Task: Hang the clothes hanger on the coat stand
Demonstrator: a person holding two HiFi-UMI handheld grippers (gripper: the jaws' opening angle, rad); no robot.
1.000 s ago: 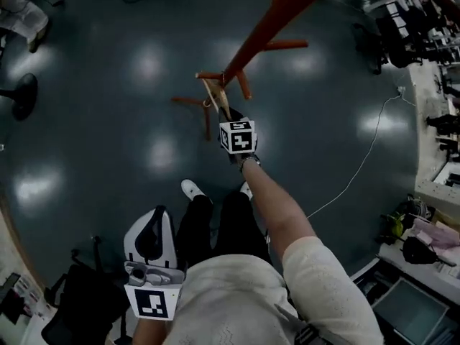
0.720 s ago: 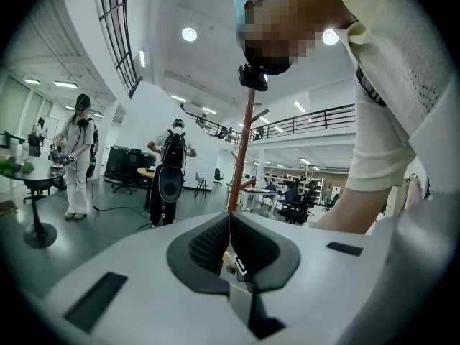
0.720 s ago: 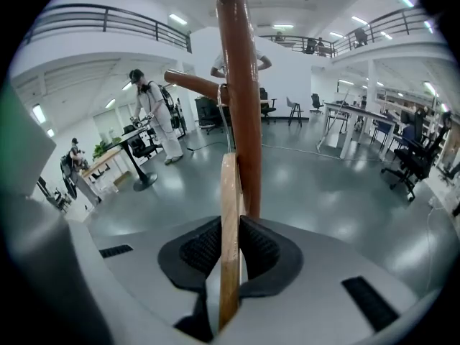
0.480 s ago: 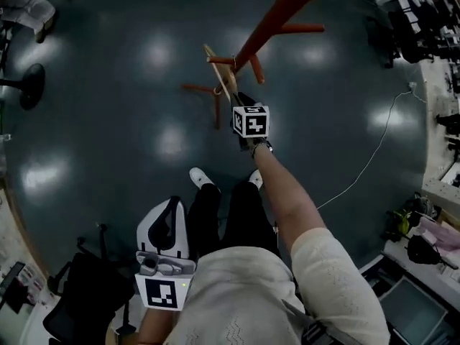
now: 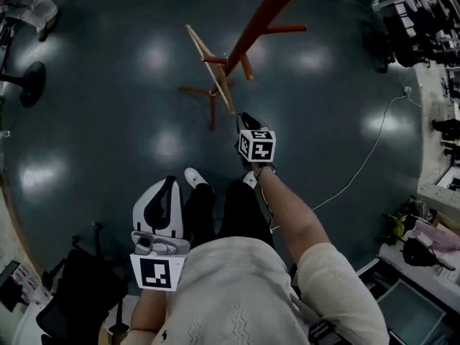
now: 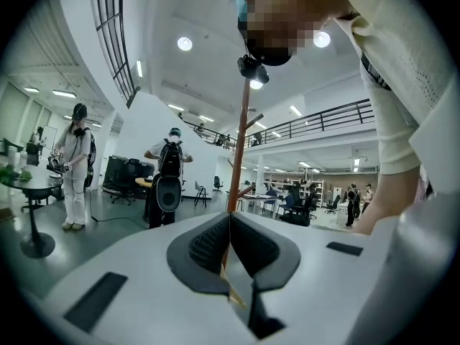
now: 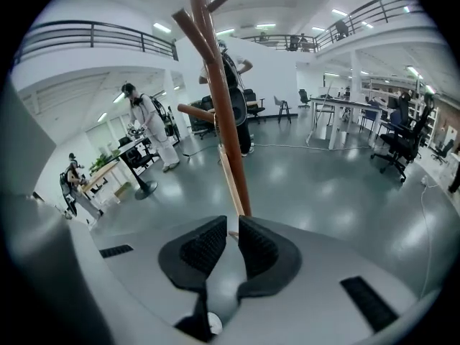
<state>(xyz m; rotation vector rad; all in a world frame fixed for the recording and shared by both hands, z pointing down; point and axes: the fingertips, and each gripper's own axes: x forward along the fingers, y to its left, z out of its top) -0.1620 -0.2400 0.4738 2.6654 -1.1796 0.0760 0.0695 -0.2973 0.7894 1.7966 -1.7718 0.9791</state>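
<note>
— Right gripper (image 5: 244, 121), out front at arm's length: doing what?
— Pinching the near tip of the pale wooden clothes hanger (image 5: 226, 97). In the right gripper view, ridged black pads (image 7: 205, 246) closed in on either side of the wood, with only that thin tip between them
— And lying where, seen from the head view?
— Slanting up and away from the jaws, right against the red-brown wooden coat stand (image 5: 260, 21). Crossing a short lower peg (image 5: 214, 60) close to the pole. Cannot tell whether hooked over that peg or merely leaning on it
— Left gripper (image 6: 230, 220)?
— Held low beside the cream knitted top (image 5: 237, 293), over the black trousers (image 5: 233, 207), well apart from hanger and stand. Pressed together tip to tip in the left gripper view, gripping nothing, aimed toward the same red-brown pole farther off
— Underneath all this?
— Dark glossy floor (image 5: 108, 142) dotted with lamp reflections, white shoes (image 5: 192, 180) poking out past the trousers, a thin white cable (image 5: 359, 169) trailing off to the right
— Anything farther back?
— Other people (image 6: 169, 167) standing about the hall in both gripper views, among office chairs (image 7: 399, 146) and long desks (image 7: 345, 106)
</note>
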